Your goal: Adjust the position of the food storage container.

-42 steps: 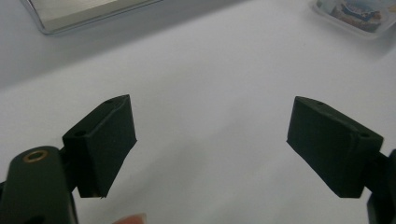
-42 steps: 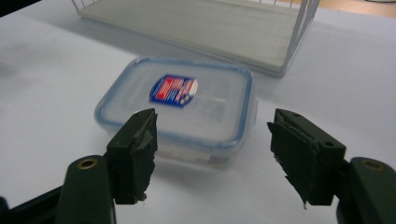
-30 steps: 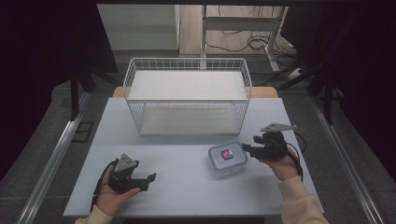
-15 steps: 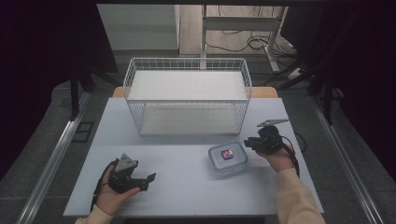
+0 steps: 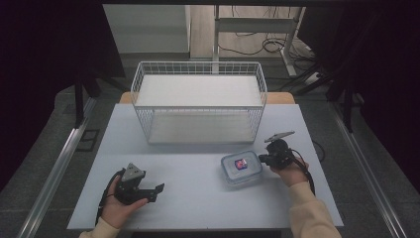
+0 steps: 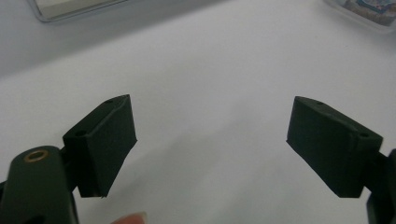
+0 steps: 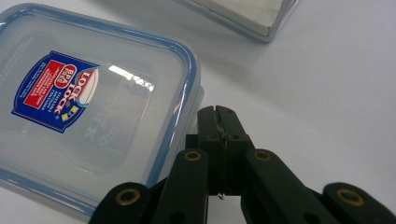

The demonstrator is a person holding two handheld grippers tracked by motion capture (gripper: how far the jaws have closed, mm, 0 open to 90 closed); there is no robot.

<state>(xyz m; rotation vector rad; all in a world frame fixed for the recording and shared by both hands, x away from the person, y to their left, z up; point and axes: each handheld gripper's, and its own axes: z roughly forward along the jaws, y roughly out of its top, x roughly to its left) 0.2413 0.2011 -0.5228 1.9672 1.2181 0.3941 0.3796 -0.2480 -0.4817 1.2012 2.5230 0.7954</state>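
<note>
Right gripper [image 7: 218,112] closed beside container [image 5: 241,167], left gripper [image 6: 212,144] wide open, empty, above pale table [image 5: 198,193].

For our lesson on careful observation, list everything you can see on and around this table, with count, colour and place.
Food container: one, clear with blue-rimmed lid and red-blue label, table front right.
Wire basket: one, white, table back centre.
Table: one, pale grey.
Cables: several, dark, floor behind.
Left hand-held gripper: black, front left, jaws open over bare table.
Right hand-held gripper: black, jaws shut, at the container's right edge.
</note>
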